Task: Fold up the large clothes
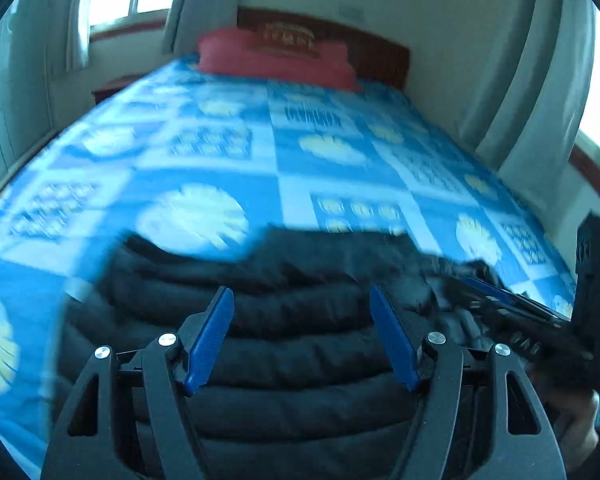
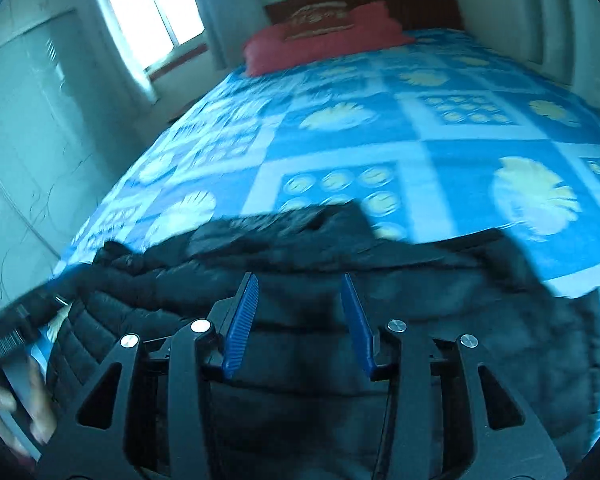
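Note:
A black quilted puffer jacket (image 1: 300, 360) lies on the near end of a bed with a blue patterned sheet (image 1: 260, 160). My left gripper (image 1: 302, 294) is open and empty just above the jacket's ribbed part. The right gripper shows at the right edge of the left wrist view (image 1: 512, 308). In the right wrist view the jacket (image 2: 420, 300) spreads across the sheet (image 2: 440, 140). My right gripper (image 2: 300, 282) is open and empty above it. The left gripper's body (image 2: 16, 328) and a hand show at the left edge.
A red pillow (image 1: 276, 60) lies at the wooden headboard (image 1: 364, 44), also seen in the right wrist view (image 2: 324, 40). Windows with curtains (image 2: 148, 4) stand to the left. A wall with curtains (image 1: 520, 80) runs along the bed's right side.

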Demonstrator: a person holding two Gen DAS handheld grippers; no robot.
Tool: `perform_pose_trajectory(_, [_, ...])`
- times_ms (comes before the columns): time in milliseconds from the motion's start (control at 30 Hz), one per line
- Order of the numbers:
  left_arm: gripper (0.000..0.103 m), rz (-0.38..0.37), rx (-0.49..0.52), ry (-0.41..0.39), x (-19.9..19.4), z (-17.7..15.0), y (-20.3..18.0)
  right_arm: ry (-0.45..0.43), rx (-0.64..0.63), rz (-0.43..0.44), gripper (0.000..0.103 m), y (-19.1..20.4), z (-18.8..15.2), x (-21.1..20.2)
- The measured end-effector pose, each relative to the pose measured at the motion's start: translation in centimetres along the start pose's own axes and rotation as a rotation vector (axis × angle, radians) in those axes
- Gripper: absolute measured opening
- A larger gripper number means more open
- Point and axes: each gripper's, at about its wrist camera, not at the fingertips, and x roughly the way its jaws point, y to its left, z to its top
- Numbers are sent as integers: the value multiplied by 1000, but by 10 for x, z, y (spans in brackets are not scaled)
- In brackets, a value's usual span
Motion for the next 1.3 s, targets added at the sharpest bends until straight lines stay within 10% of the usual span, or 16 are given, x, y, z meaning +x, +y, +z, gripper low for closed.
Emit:
perform_pose_trajectory(267, [69, 99, 14, 136, 60, -19, -5, 79, -18, -69, 43, 0, -18, 44])
perform_pose_trajectory(567, [69, 60, -63, 45, -25, -43, 33, 22, -32, -144, 43, -22, -43, -27])
perform_pose_trajectory(1300, [69, 109, -55, 34, -73, -110, 50, 5, 84, -163, 51, -48, -112, -93])
